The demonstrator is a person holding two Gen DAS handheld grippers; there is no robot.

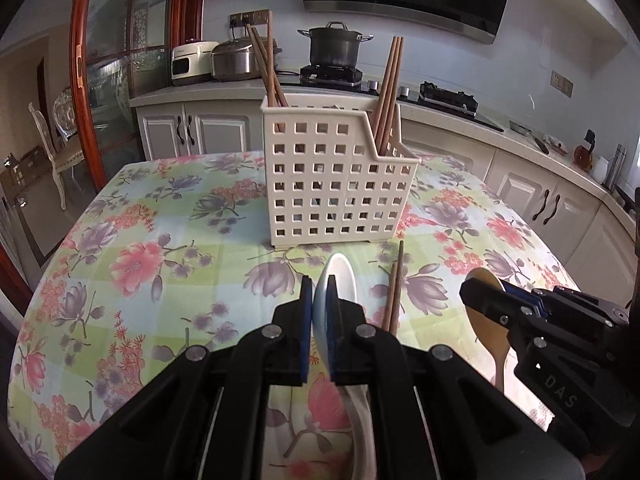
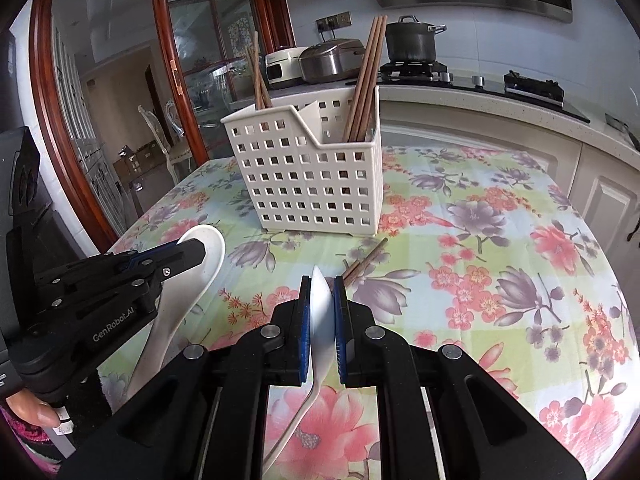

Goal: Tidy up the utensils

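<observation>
Fingers (image 1: 307, 304) of left gripper (image 1: 320, 284) pinched shut on white spoon (image 1: 340, 276); right gripper (image 2: 322, 284) clamped on second spoon (image 2: 320, 312).
Held over flowered tablecloth (image 1: 140, 240), near white basket (image 1: 332, 184) with upright chopsticks (image 1: 388, 92); loose chopsticks (image 1: 394, 292) flat on cloth just beside.

Loose chopsticks (image 1: 394, 292) lie right in front of the caddy (image 1: 332, 176). Its middle section's open on top, chopsticks only in the end corners. Counter (image 1: 132, 216) either side is free.
</observation>
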